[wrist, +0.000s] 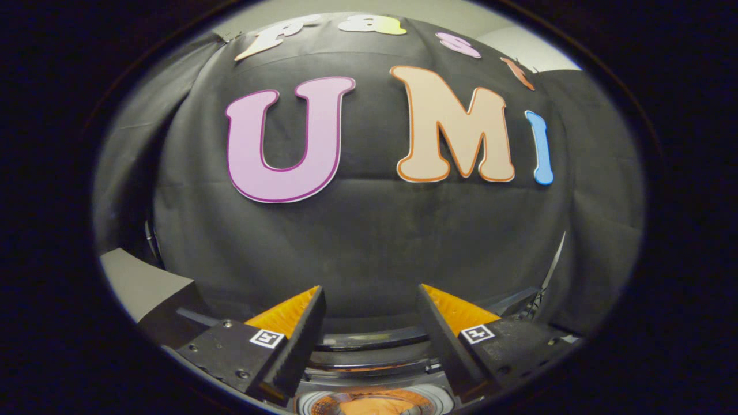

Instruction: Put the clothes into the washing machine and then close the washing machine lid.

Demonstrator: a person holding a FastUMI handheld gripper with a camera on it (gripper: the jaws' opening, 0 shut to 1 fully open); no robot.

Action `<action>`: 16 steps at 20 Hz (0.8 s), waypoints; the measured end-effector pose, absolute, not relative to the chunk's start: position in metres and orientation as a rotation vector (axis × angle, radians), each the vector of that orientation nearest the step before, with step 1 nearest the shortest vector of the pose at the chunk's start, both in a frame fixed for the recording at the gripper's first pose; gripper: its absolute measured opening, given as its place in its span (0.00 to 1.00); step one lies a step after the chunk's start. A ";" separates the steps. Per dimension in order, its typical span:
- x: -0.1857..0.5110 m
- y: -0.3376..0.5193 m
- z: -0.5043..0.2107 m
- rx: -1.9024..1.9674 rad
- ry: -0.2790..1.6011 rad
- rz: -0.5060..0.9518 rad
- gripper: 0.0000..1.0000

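Creased black cloth wall [369,242], hand-held gripper [369,300] spread empty above round washing machine [369,397]

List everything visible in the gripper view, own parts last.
Washing machine: 1, dark top with a curved rim, just below and beyond the fingers.
Drum opening: 1, pale ring with something orange inside, low between the fingers; what the orange thing is cannot be told.
Grey block: 1, grey top with dark side, off to the left of the fingers.
Booth wall: 1, black cloth, behind the machine.
Gripper: 1, fingers apart and open, nothing held between them.
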State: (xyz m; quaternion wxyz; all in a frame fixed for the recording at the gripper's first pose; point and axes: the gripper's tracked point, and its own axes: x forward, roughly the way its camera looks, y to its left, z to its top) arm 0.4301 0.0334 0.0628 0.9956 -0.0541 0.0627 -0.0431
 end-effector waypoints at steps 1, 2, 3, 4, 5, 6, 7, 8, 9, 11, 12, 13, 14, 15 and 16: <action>0.427 0.033 0.062 -0.106 0.119 -0.087 0.96; 0.426 0.033 0.063 -0.109 0.113 -0.086 0.96; 0.422 0.033 0.062 -0.106 0.108 -0.088 0.96; 0.420 0.032 0.062 -0.109 0.092 -0.090 0.96; 0.417 0.032 0.064 -0.103 0.073 -0.096 0.96; 0.416 0.031 0.065 -0.100 0.050 -0.105 0.96; 0.414 0.030 0.066 -0.102 0.034 -0.117 0.96; 0.412 0.030 0.065 -0.101 0.022 -0.125 0.96; 0.411 0.030 0.065 -0.099 0.014 -0.128 0.96; 0.409 0.030 0.064 -0.100 0.010 -0.123 0.95; 0.407 0.030 0.064 -0.099 0.007 -0.120 0.95; 0.405 0.030 0.063 -0.101 0.008 -0.119 0.95; 0.405 0.030 0.063 -0.105 0.006 -0.117 0.96; 0.403 0.030 0.063 -0.098 0.003 -0.116 0.96; 0.403 0.030 0.063 -0.102 0.006 -0.113 0.95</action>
